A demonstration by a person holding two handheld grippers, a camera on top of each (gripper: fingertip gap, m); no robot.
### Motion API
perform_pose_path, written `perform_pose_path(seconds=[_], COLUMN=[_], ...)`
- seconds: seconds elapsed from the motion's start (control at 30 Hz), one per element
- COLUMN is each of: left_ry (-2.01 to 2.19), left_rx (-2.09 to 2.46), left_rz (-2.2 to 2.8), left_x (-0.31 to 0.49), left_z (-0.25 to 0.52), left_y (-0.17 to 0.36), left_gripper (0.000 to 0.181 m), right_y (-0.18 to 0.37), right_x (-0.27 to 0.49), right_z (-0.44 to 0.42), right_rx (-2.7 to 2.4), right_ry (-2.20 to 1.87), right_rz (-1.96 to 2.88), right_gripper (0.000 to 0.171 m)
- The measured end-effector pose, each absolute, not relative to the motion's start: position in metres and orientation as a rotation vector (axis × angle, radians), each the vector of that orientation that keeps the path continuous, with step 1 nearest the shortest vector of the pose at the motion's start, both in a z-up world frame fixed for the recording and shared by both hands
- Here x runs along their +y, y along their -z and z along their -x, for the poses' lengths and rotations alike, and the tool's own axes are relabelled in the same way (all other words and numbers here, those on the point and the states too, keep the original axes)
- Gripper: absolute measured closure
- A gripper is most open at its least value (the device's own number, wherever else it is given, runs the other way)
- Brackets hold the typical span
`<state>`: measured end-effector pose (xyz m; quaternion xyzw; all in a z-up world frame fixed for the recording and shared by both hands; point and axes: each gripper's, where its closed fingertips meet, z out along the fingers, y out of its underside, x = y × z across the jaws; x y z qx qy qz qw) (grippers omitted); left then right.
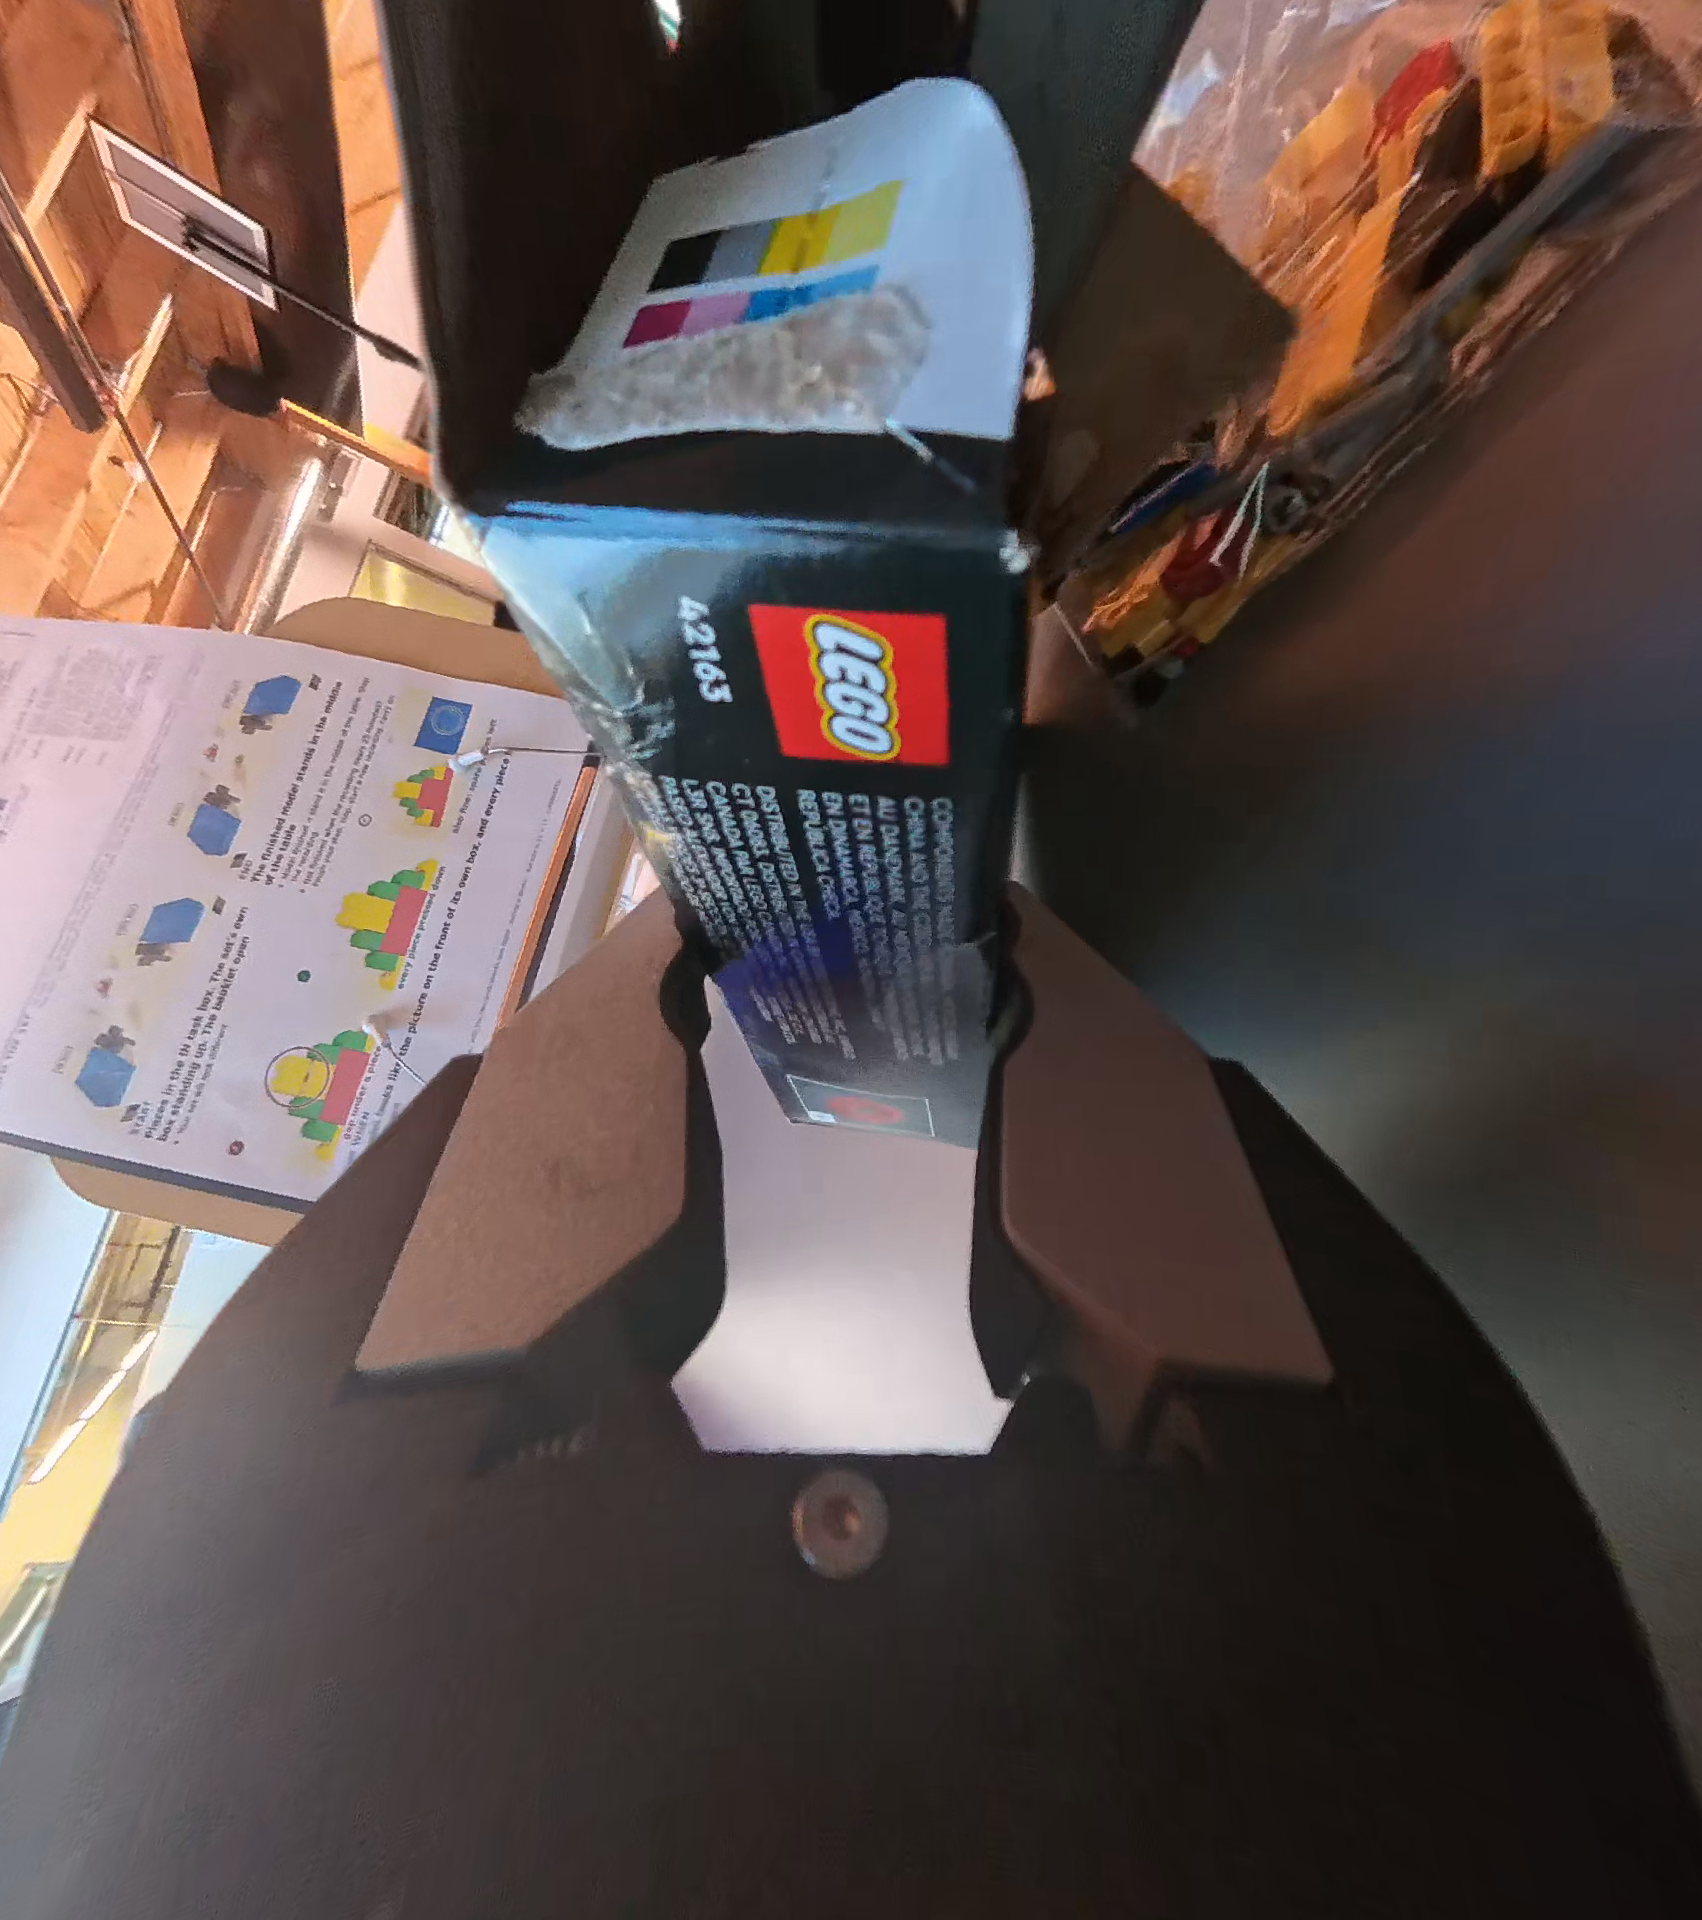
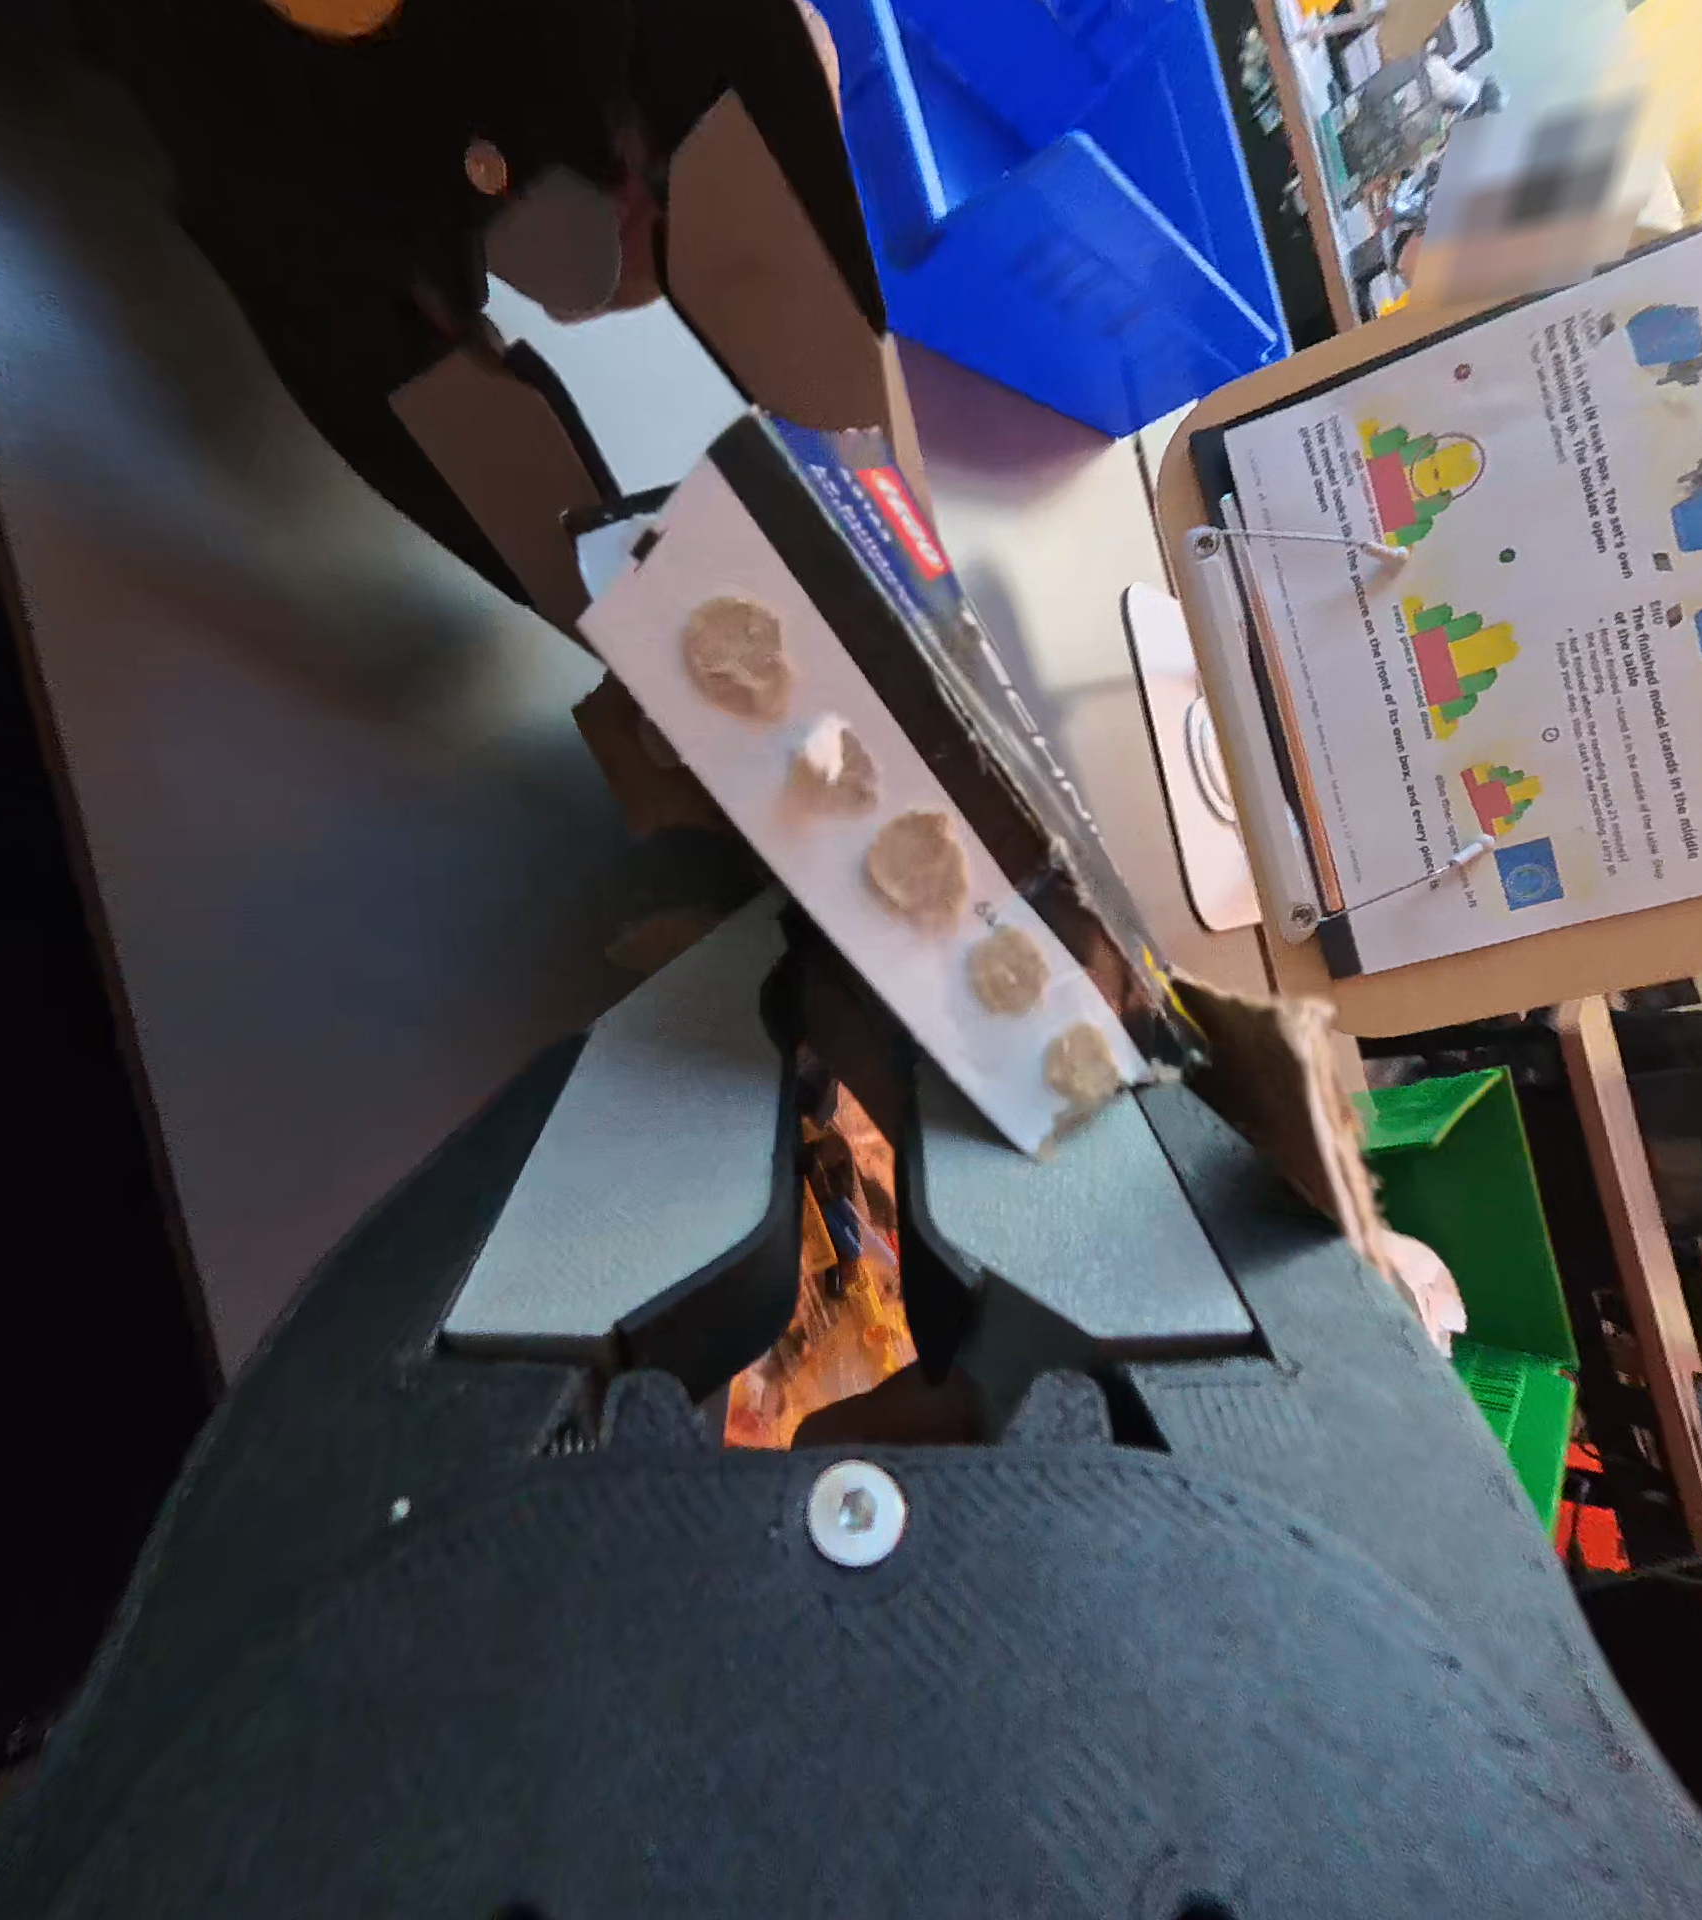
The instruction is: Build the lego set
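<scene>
At frame centre, the left gripper [image 1: 842, 971] pinches the narrow end of the black set box [image 1: 826, 665], lifted and tilted, while the right gripper [image 2: 842, 997], fingers narrowed, grips the bag of bricks [image 1: 1387, 291], seemingly drawing it from the box's torn-open end.

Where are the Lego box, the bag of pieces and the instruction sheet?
Lego box [image 1: 857, 686]: left wrist view, red logo panel.
Bag of pieces [image 1: 1429, 208]: left wrist view, clear plastic.
Instruction sheet [image 2: 1553, 623]: right wrist view, page middle.

Each black textured hand-held gripper [image 2: 847, 997] carries grey finger pads [image 2: 618, 1174] and a silver screw [image 2: 856, 1512].
</scene>
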<state>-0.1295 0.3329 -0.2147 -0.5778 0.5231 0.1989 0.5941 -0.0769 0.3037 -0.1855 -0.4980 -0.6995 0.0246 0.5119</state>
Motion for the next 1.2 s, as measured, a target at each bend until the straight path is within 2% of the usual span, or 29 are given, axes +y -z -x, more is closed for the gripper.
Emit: perform_pose_path(seconds=[0.03, 0.37, 0.8, 1.2], left_ry=[-0.469, -0.513, -0.391, -0.309], left_rx=[1.221, 1.223, 0.950, 0.747], left_rz=[1.338, 1.319, 1.516, 1.694], left_x=[0.333, 0.333, 0.352, 0.366], left_z=[0.129, 0.128, 0.164, 0.199], left_y=[0.215, 0.213, 0.201, 0.208], left_gripper=[0.131, 0.130, 0.130, 0.131], right_y=[0.185, 0.190, 0.080, 0.051], right_x=[0.305, 0.307, 0.310, 0.351], right_z=[0.078, 0.079, 0.050, 0.001], right_rx=[-1.671, -1.693, -1.264, -0.972], right_ry=[-0.059, -0.059, -0.223, -0.551], right_rz=[1.199, 1.212, 1.117, 1.302], right_gripper=[0.159, 0.170, 0.171, 0.171])
